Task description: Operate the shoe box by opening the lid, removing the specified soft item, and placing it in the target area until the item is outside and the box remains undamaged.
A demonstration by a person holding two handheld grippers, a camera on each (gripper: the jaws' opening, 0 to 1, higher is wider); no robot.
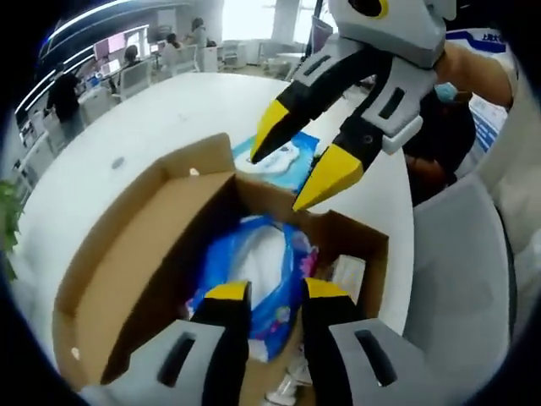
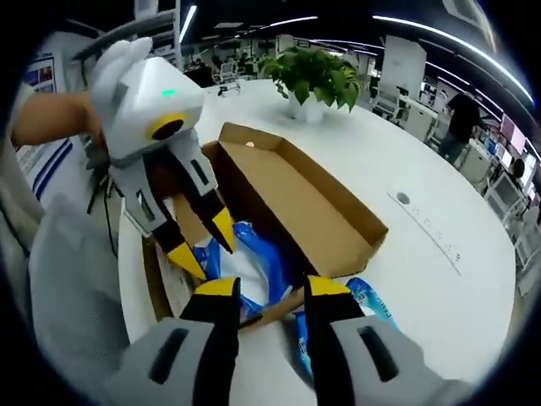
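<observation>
While the blue-and-white soft pack [image 1: 262,275] is lying inside the open shoe box [image 1: 127,254] on the white bench [image 1: 110,161], both grippers, left gripper [image 1: 277,292] and right gripper [image 1: 308,161], are hovering open above it; the grasp likely comes next.

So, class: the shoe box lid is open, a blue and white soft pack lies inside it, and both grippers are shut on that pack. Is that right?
Not quite. The lid of the shoe box is open and the pack lies inside, but the left gripper and right gripper are open, as both gripper views show.

white table [image 2: 423,169] | on it: open shoe box [image 2: 321,211], blue packet [image 1: 283,161], potted plant [image 2: 313,80]
</observation>
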